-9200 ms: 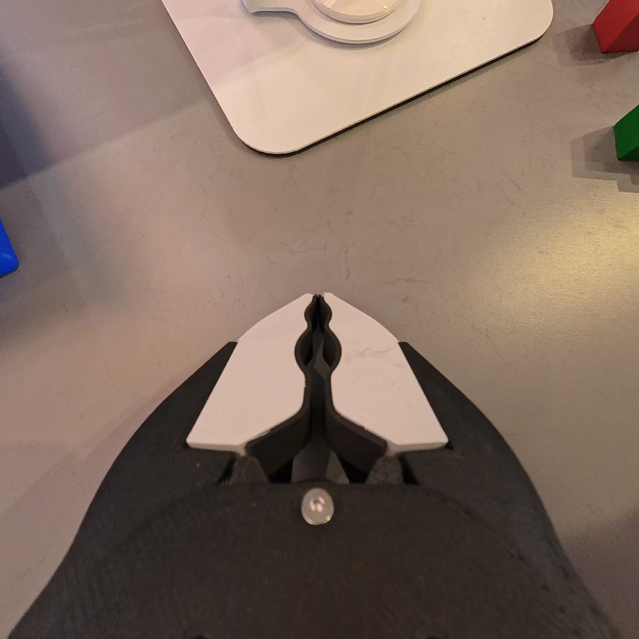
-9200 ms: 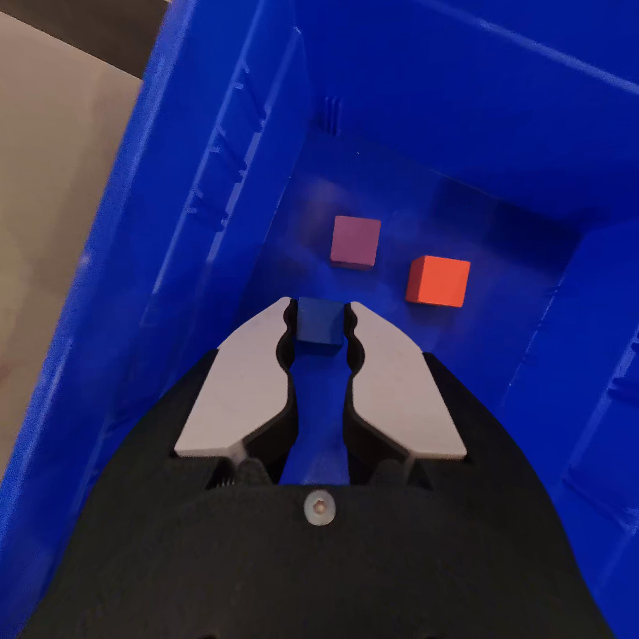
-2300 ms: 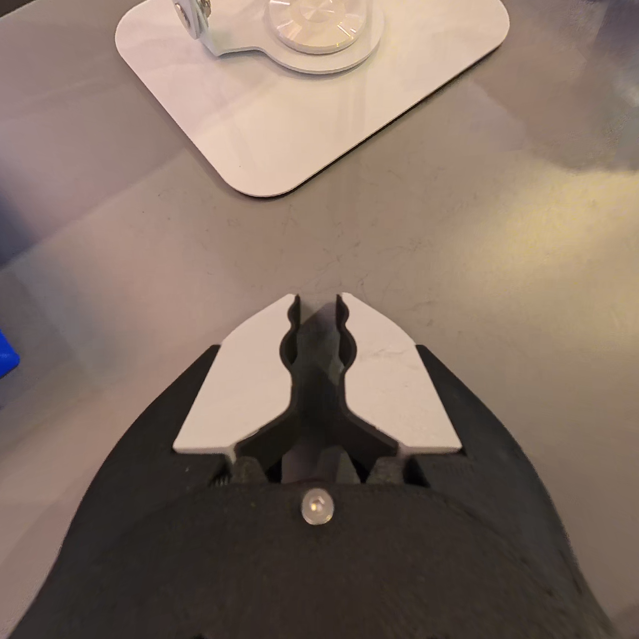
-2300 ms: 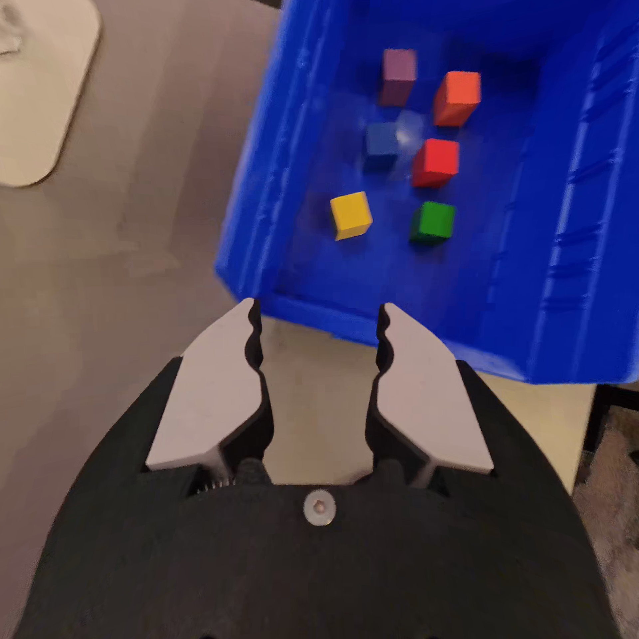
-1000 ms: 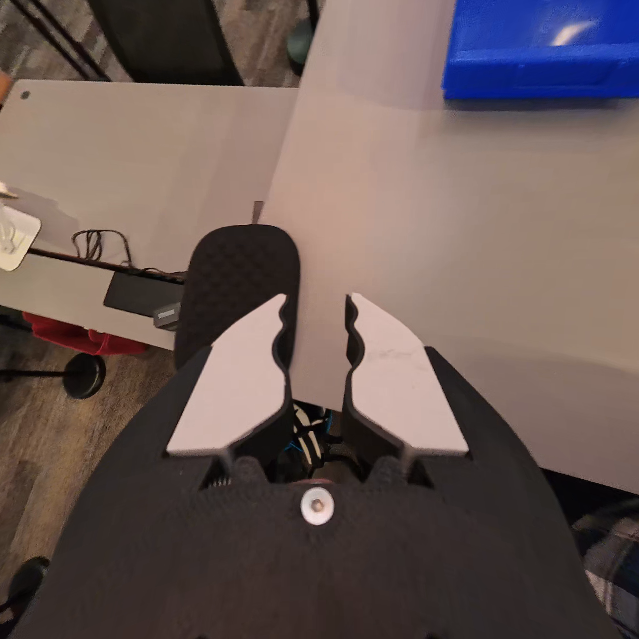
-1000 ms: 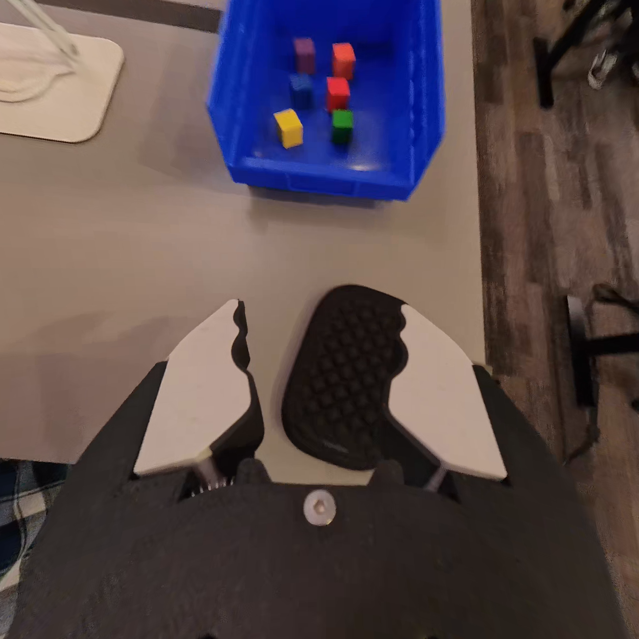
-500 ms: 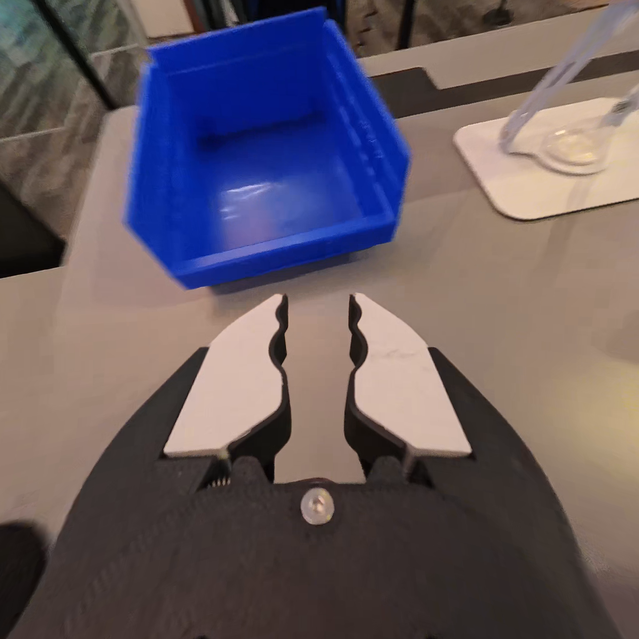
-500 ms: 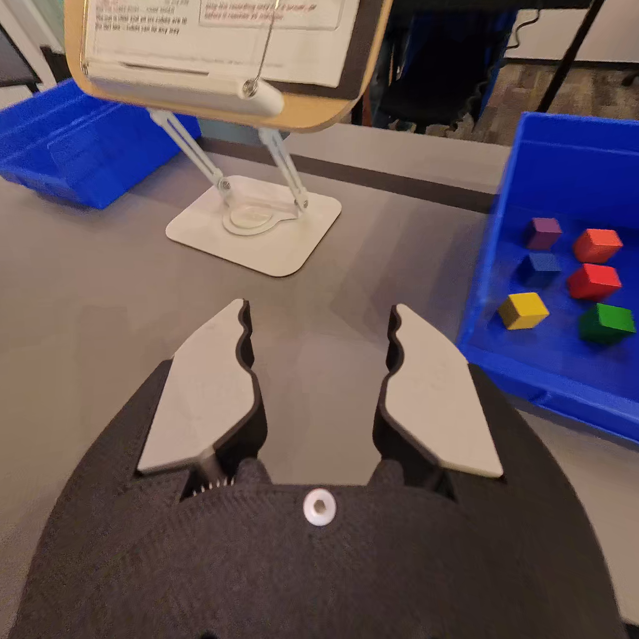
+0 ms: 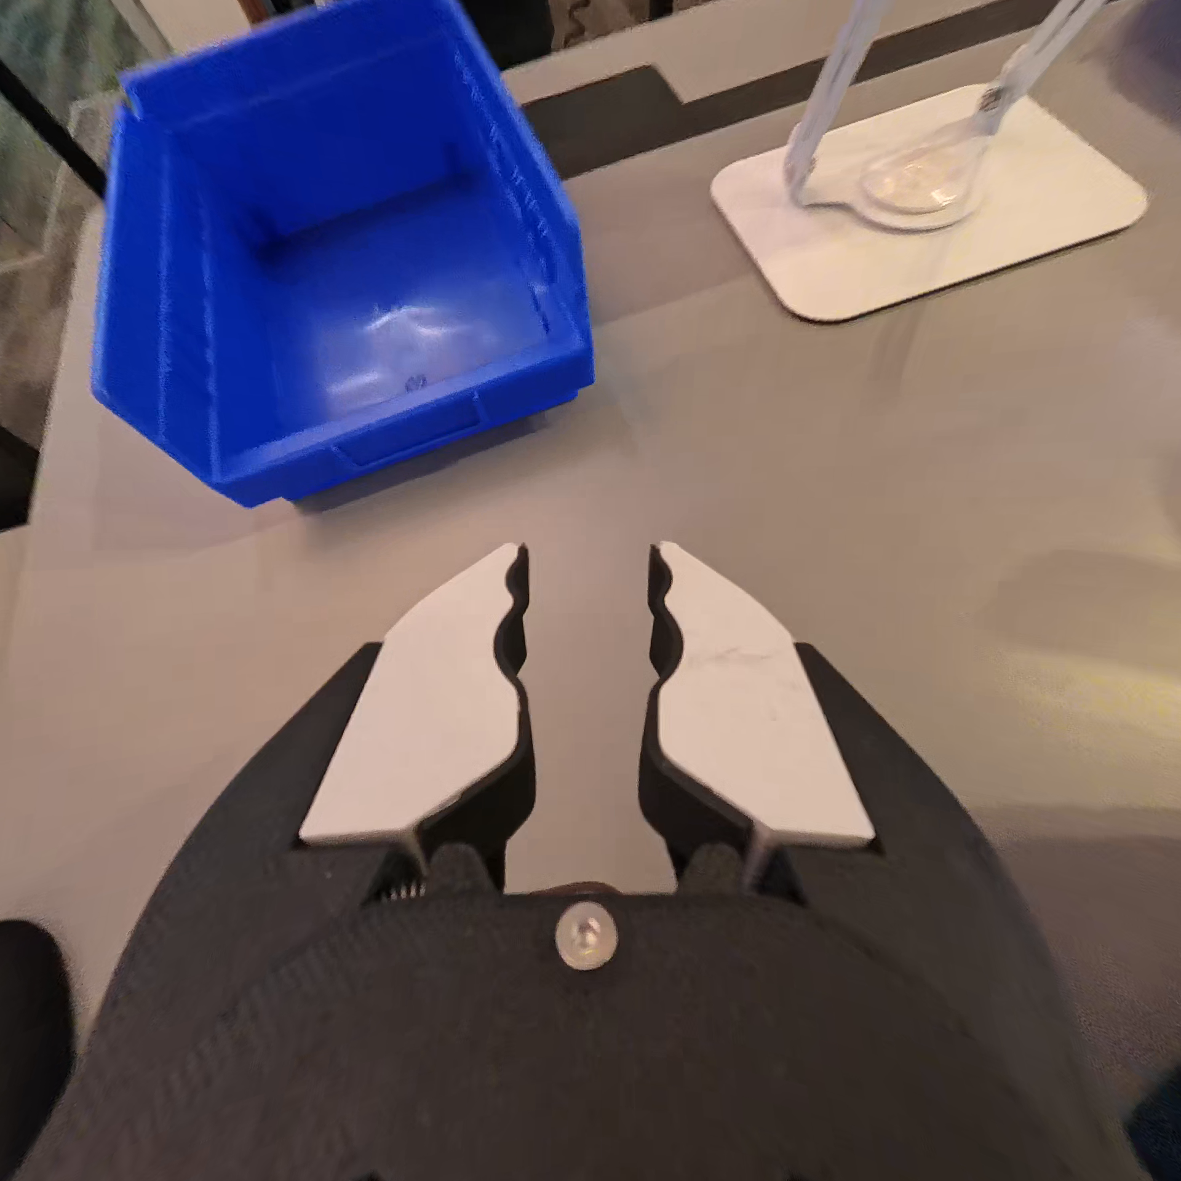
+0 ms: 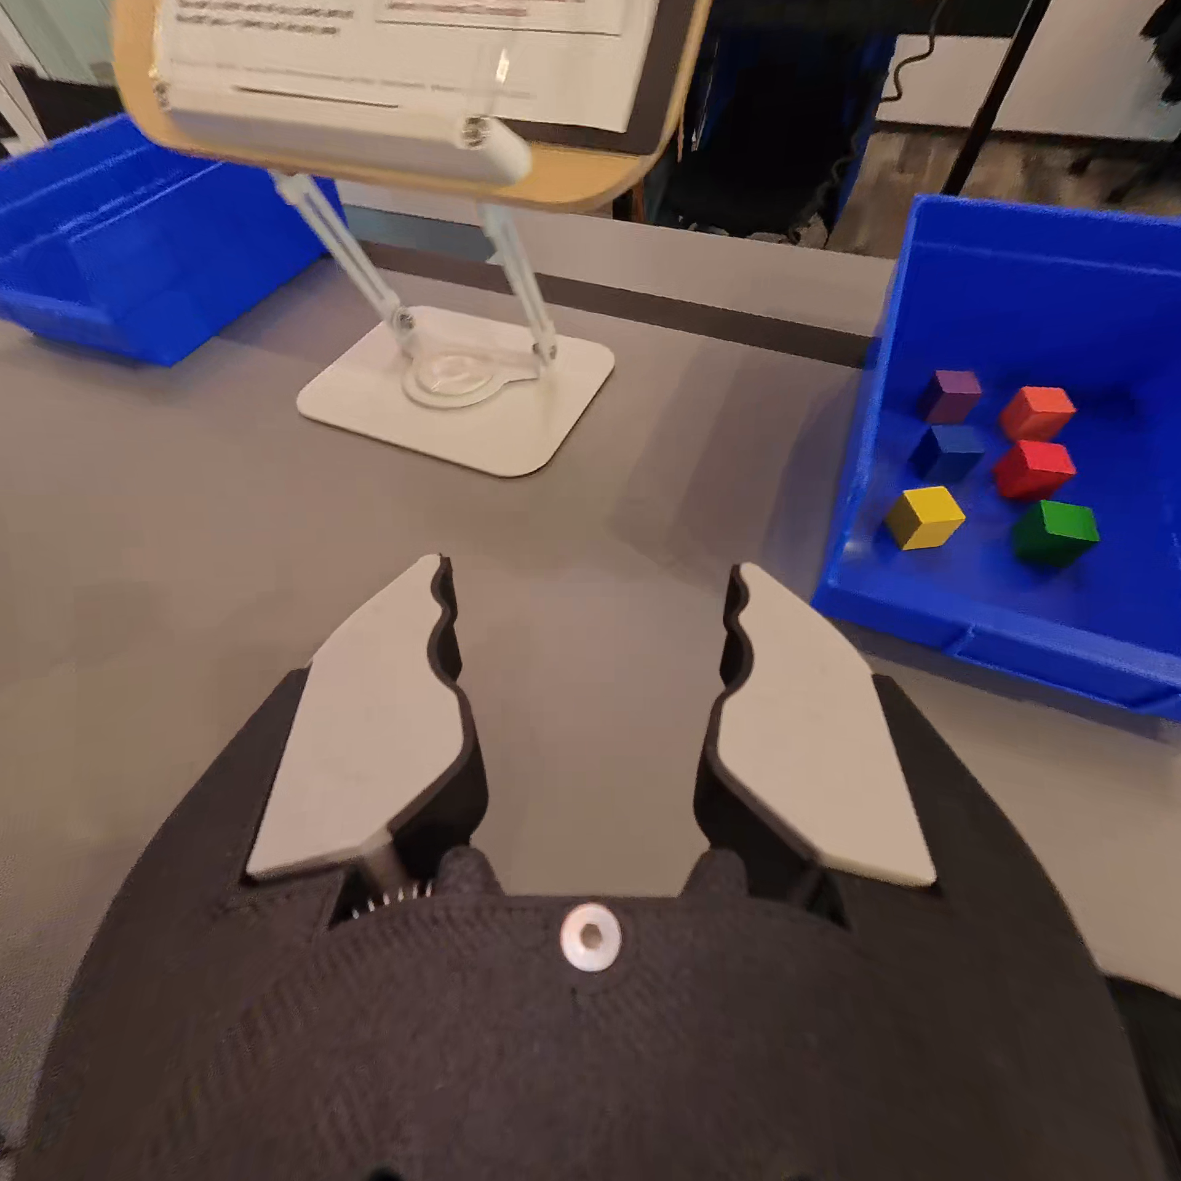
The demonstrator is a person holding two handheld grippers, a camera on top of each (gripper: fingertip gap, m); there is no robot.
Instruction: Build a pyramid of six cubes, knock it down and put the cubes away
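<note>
In the right wrist view, several cubes lie in a blue bin [image 10: 997,632] at the right: purple [image 10: 951,396], orange [image 10: 1036,412], dark blue [image 10: 947,452], red [image 10: 1035,470], yellow [image 10: 925,517] and green [image 10: 1056,532]. My right gripper [image 10: 589,565] is open and empty over the grey table, left of that bin. My left gripper [image 9: 588,549] is open and empty over the table, in front of a second, empty blue bin [image 9: 409,441].
A white stand base [image 9: 958,249] sits at the back right in the left wrist view. It also shows in the right wrist view [image 10: 511,422], carrying a tilted board with paper [image 10: 409,83]. The empty bin shows at the back left [image 10: 128,281]. There is about 50 cm between the tips of the two grippers. Left tips and right tips are each some 30 cm from the white stand base [image 9: 958,249]. It is also in sight in the right wrist view [image 10: 407,424].
Both grippers pulled back from the bin and swung up to look across the table. The left jaws widened a little. All cubes now lie in the right bin.
</note>
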